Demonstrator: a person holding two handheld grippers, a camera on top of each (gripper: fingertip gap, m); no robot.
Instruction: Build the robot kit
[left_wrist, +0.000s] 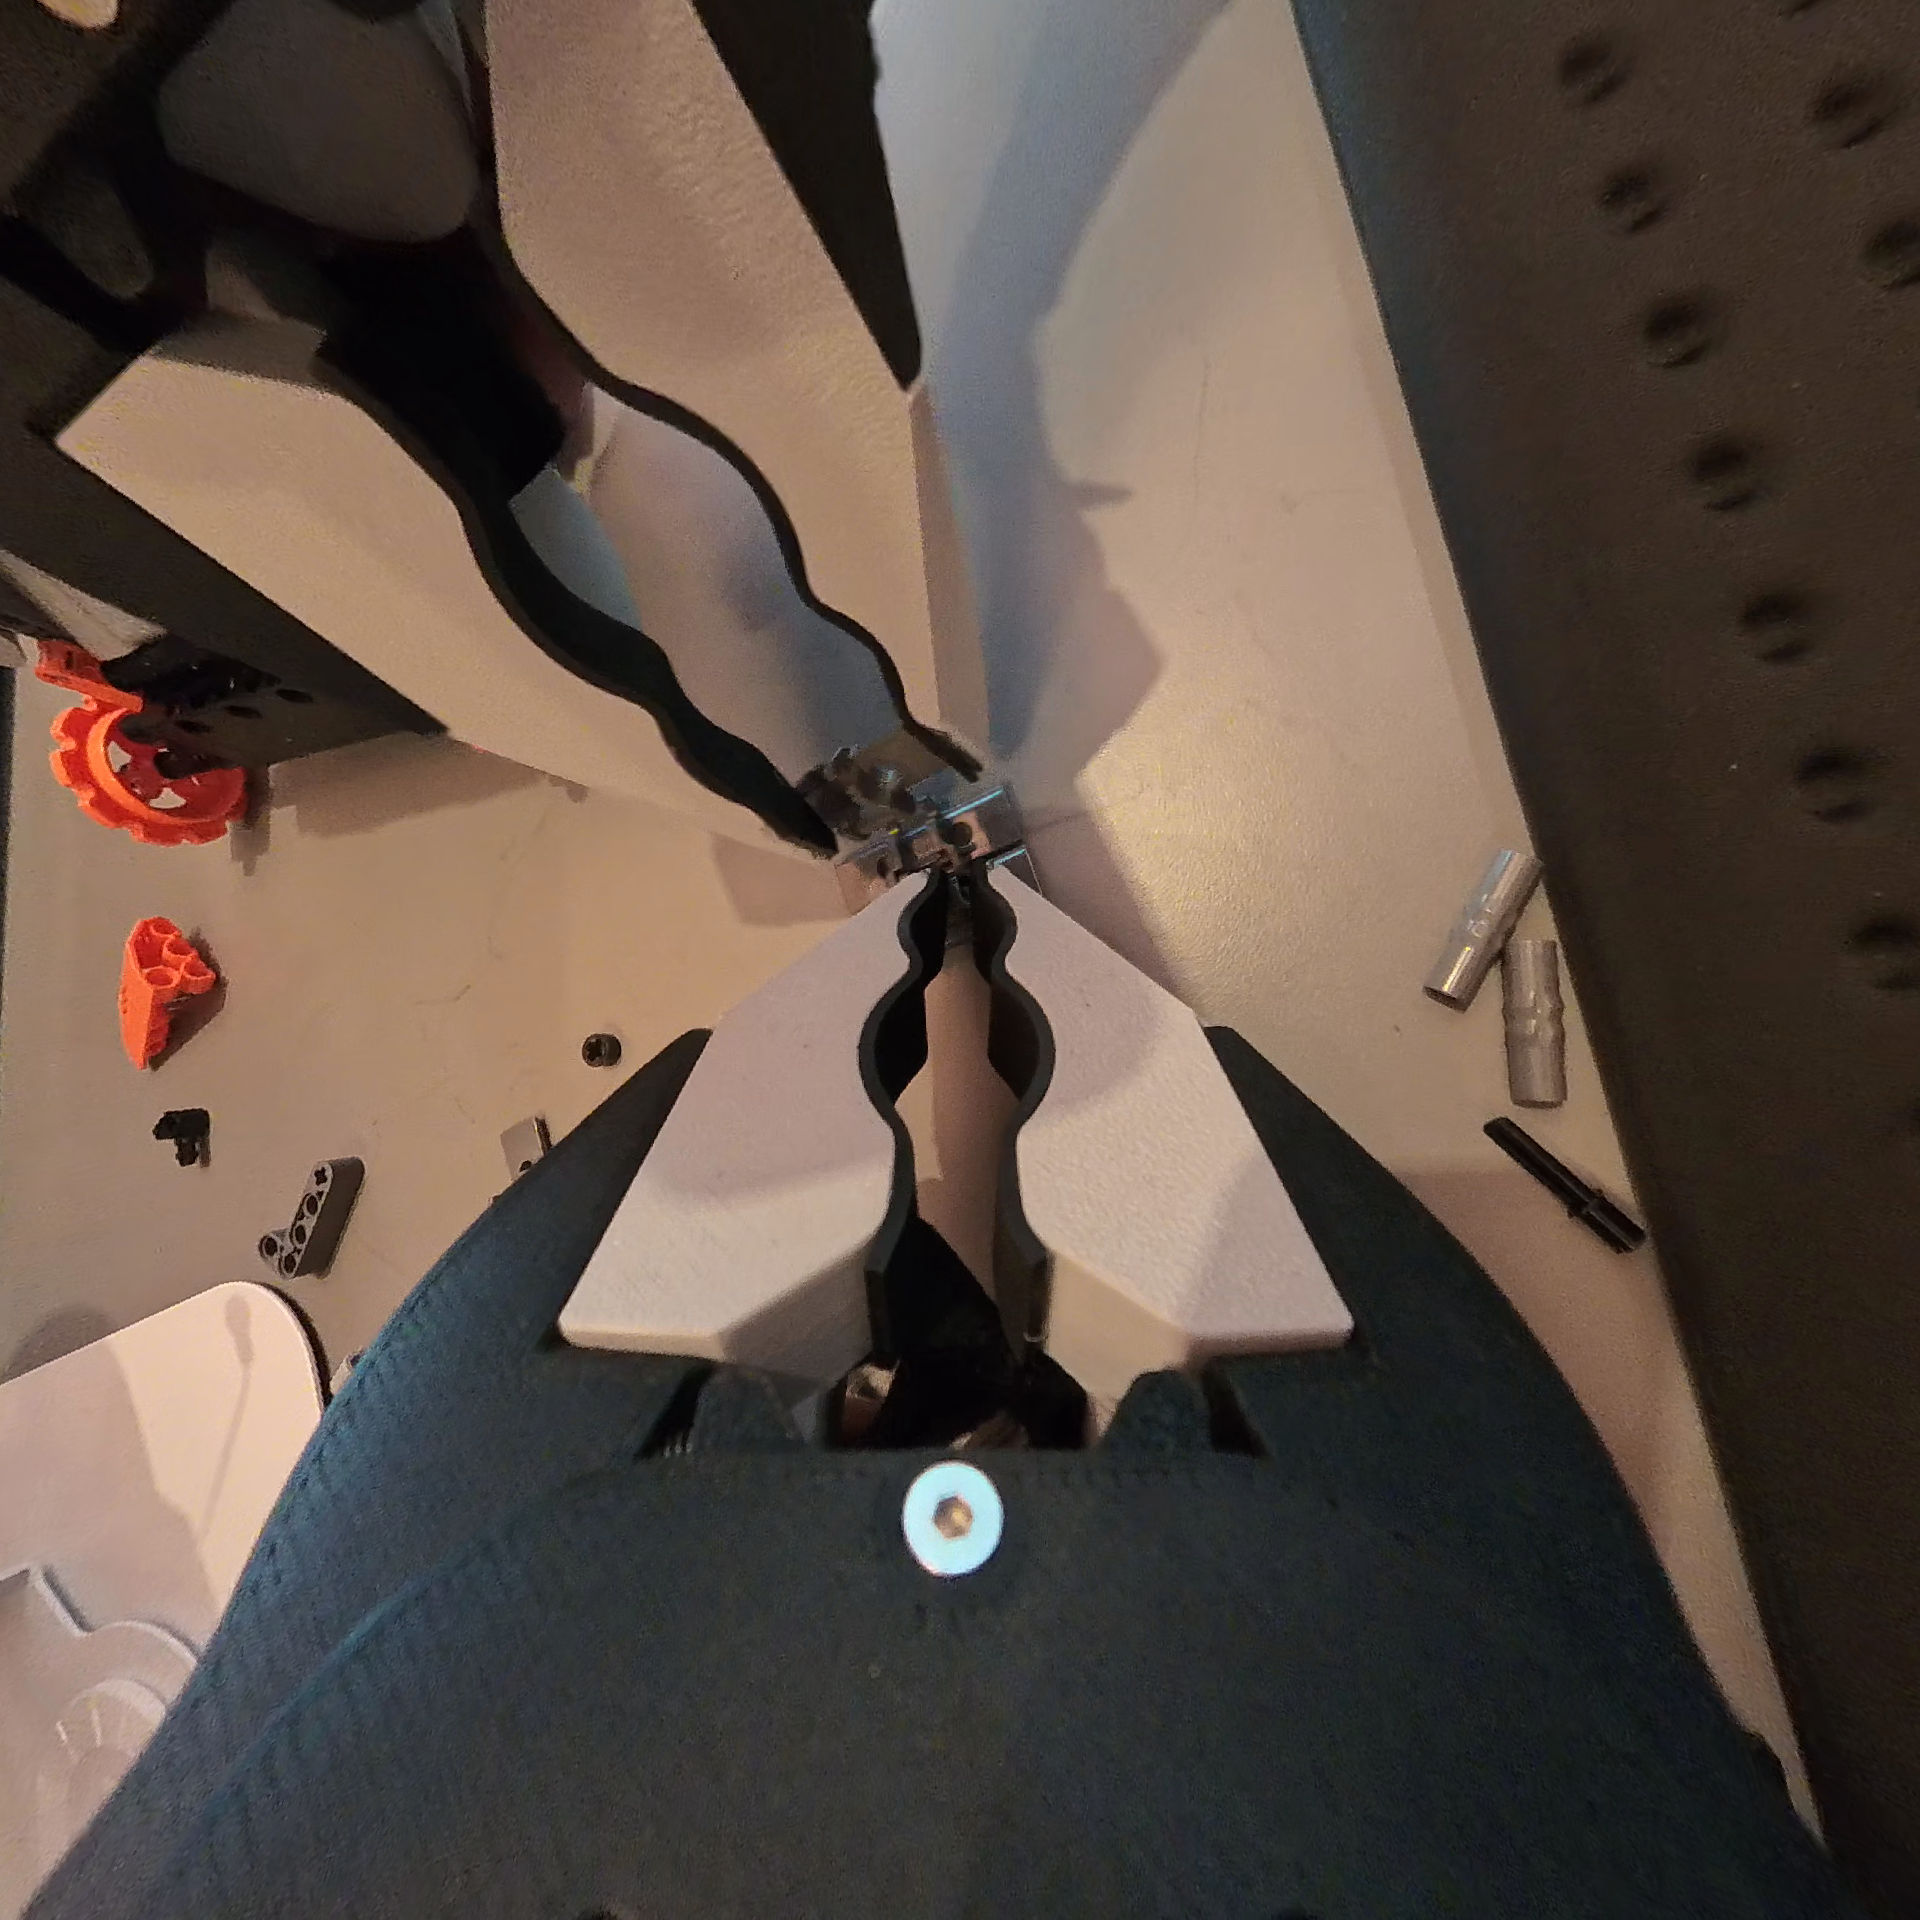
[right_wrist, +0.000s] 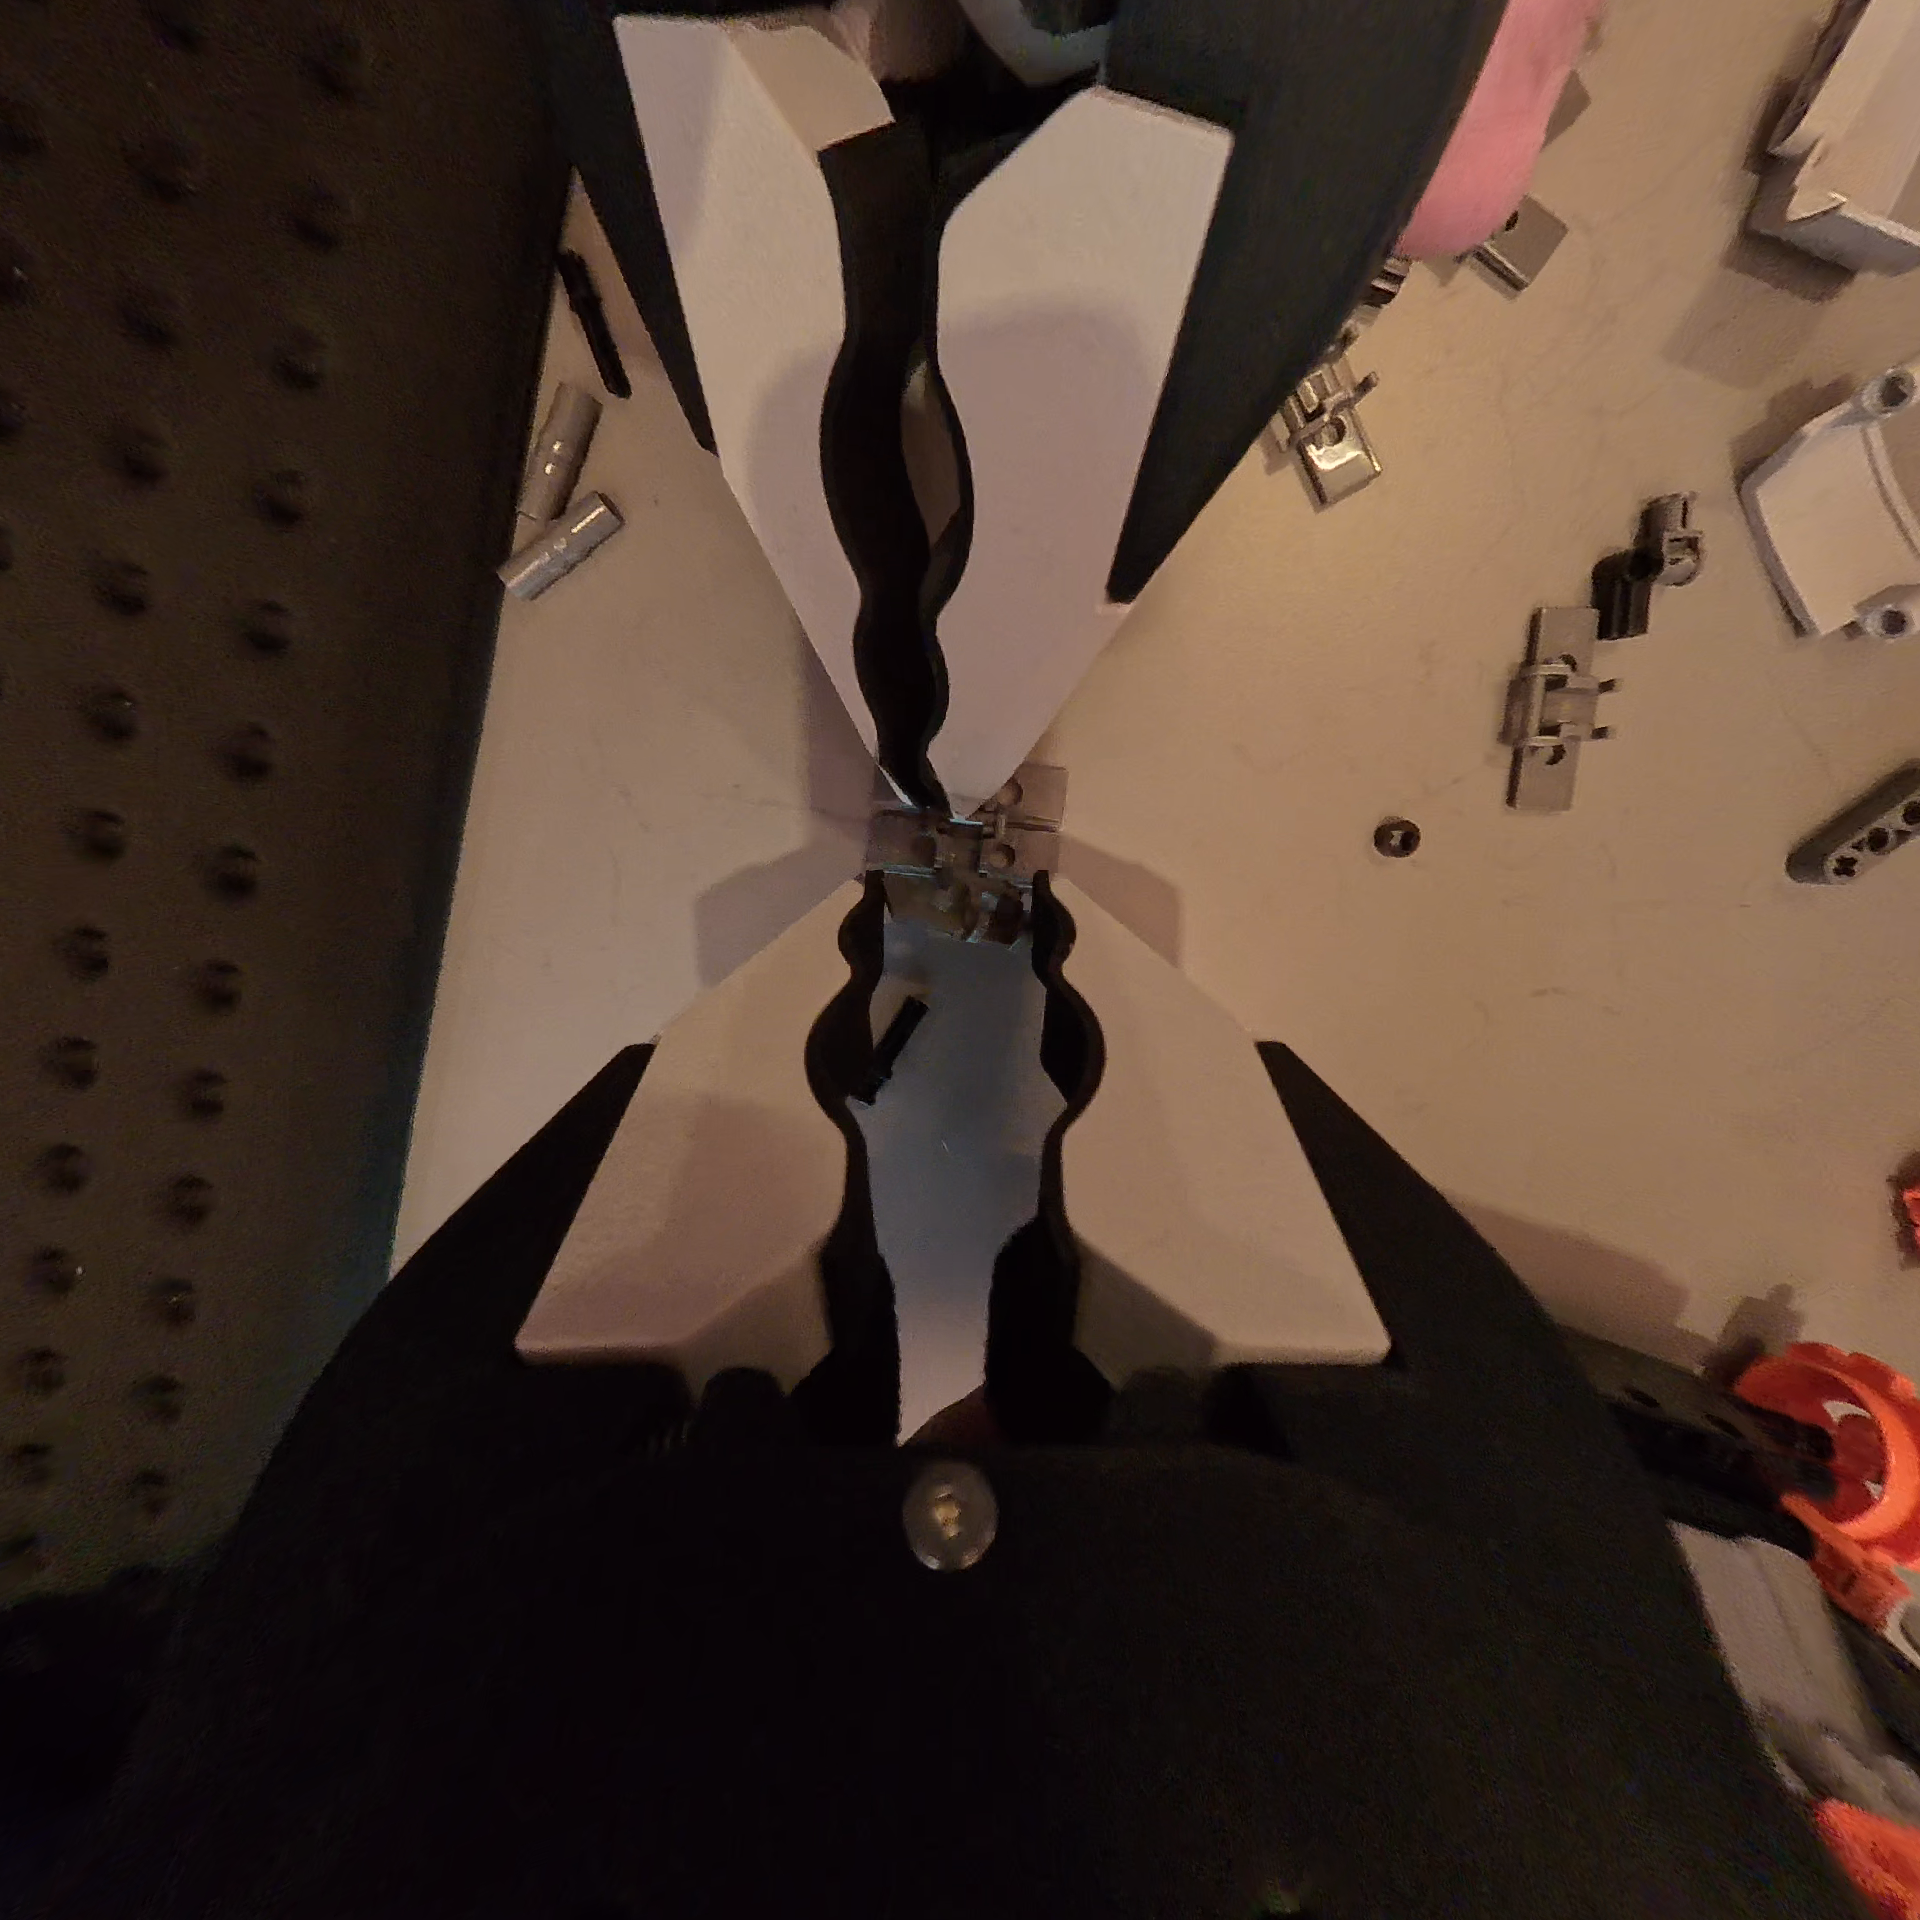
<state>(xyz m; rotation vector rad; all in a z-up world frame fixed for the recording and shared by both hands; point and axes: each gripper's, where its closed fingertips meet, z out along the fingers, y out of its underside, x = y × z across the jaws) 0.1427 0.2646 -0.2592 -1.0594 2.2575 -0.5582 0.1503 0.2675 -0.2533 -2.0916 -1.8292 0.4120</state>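
Left gripper (left_wrist: 951, 883) and right gripper (right_wrist: 956, 914) both pinched small grey brick assembly (right_wrist: 966, 847) from opposite ends, mid-table (right_wrist: 1351, 987). Dark studded mat (right_wrist: 208, 727) edge close alongside; loose pieces scattered opposite side.

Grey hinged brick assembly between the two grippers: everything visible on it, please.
The small grey hinged plastic brick assembly is built from glossy flat plates joined by clip-like hinge parts. It sits just above the white tabletop; contact with it is unclear. The left gripper pinches one side with its jaws almost closed, and the right gripper grips the opposite side with wider jaws.
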